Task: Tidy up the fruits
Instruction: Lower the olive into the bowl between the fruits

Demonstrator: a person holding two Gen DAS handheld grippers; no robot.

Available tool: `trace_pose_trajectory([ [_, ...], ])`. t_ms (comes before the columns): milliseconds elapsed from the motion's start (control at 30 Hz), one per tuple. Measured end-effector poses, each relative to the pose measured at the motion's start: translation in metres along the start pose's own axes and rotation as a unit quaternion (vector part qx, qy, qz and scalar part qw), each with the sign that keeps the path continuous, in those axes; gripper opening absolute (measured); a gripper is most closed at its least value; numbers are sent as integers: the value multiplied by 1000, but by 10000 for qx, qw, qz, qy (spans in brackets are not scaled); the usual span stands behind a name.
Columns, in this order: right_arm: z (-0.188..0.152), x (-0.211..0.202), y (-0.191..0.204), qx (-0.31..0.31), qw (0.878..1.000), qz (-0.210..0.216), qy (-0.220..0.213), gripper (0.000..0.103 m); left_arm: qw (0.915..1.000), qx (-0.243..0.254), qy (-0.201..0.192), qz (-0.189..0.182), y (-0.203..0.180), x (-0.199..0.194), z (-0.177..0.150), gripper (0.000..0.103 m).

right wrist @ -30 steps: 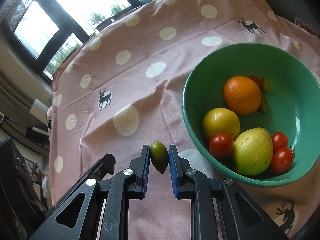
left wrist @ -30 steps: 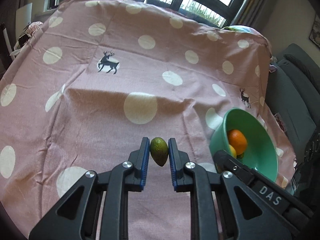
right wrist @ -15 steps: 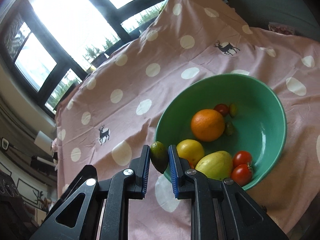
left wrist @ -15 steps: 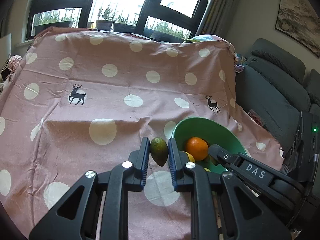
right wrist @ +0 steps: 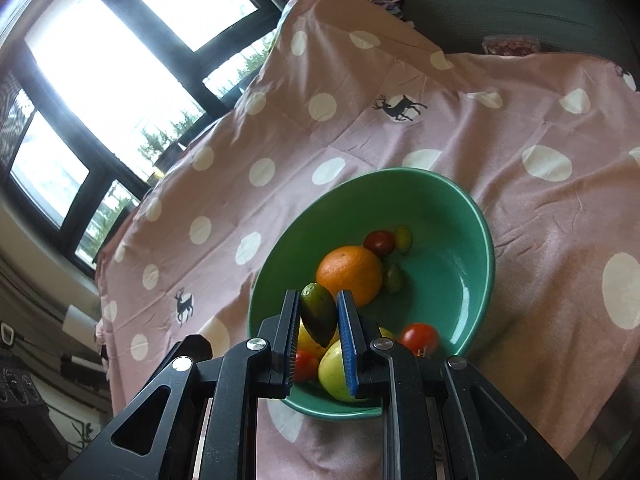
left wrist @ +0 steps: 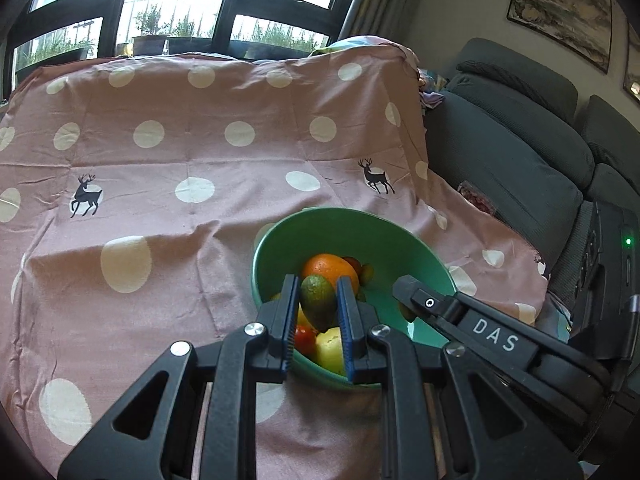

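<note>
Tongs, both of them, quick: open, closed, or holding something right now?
Left tongs: closed on a small green fruit.
Right tongs: closed on a small green fruit too.

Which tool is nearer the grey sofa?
Right. The right tool hangs over the green bowl's sofa-side half; the left tool is over the bowl's other side, farther from the grey sofa.

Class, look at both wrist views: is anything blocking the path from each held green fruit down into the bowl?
Nothing visible. Each green fruit hangs over the near side of the bowl, with only fruit already in the bowl beneath.
</note>
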State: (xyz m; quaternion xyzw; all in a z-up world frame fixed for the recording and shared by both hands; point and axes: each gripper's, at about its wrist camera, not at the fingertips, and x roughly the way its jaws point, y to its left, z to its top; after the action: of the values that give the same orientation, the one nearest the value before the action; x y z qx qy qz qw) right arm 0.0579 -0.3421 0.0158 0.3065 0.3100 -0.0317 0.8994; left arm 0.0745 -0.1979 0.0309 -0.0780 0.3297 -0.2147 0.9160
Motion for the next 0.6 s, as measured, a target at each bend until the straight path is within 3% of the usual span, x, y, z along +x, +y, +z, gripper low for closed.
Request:
trace_pose_trajectory([
  [600, 6, 2, -20, 74, 9994, -324, -23, 21, 9981, -120, 460, -389, -4, 31, -4, 19],
])
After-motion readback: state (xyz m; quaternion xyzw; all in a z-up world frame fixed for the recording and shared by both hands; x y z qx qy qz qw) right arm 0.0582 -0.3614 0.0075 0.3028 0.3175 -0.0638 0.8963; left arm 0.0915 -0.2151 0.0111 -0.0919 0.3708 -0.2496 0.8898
